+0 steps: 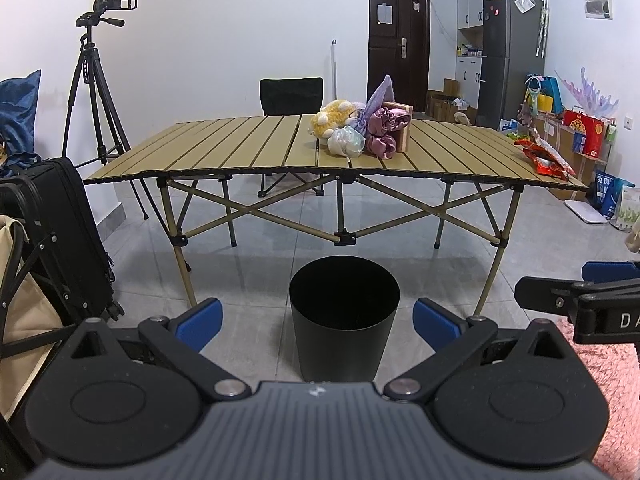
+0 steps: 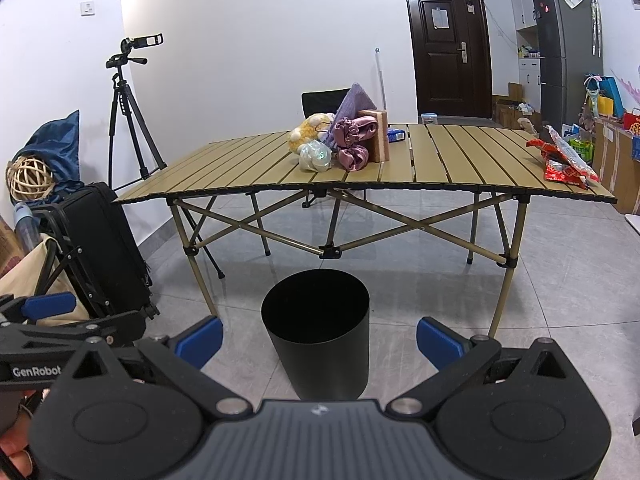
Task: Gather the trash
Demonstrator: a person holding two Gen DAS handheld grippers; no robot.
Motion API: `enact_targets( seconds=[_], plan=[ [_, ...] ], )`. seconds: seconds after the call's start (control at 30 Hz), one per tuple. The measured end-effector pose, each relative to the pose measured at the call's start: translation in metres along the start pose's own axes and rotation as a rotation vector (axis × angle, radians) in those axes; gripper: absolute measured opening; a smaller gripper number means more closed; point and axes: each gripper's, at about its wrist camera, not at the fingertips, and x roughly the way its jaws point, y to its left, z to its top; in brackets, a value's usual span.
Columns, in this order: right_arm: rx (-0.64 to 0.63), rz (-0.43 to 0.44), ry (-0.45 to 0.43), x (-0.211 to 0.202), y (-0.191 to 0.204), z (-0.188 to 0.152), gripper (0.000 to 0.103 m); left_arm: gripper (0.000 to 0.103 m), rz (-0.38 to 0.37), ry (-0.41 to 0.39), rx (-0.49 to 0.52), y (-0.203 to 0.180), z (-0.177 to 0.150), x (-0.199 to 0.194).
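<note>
Left fingers: your left gripper (image 1: 318, 318) is spread wide and holds nothing; its blue pads (image 1: 434, 322) frame the bin from above.
Right fingers: your right gripper (image 2: 319, 338) is likewise spread wide and empty, held low and just beside the left one.
Bin: the black trash bin (image 1: 344, 316) stands upright on the floor right ahead of both grippers, mouth open, between you and the table.
Trash: the red snack wrappers (image 2: 566, 160) lie at the table's far right end, near its front edge, well apart from both sets of fingers, up and to your right.
Long axis: the wrappers seem to run back from the front edge towards the wall, slightly slanted.
Nearer hand: your right, by my reckoning.
Other items: a plush toy (image 1: 334, 118), a pinkish satin cloth (image 1: 384, 134) and a crumpled pale bag (image 1: 346, 141) cluster mid-table; whether the bag counts as trash, I cannot tell.
Surface: a slatted folding table (image 1: 240, 148), tan, on crossed legs.
Room: grey tiled floor (image 2: 560, 280), a camera tripod (image 1: 94, 80) on the left, a dark door (image 2: 446, 48) behind.
</note>
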Motion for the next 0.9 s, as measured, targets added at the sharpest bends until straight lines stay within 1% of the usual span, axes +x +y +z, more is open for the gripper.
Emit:
enact_targets(
  seconds=[0.9],
  plan=[
    [-0.003,-0.001,-0.003,0.0011,-0.0013,-0.0038,0.103,0.103,0.003,-0.005,-0.004,-0.0012,0.0007,-0.0004]
  ],
)
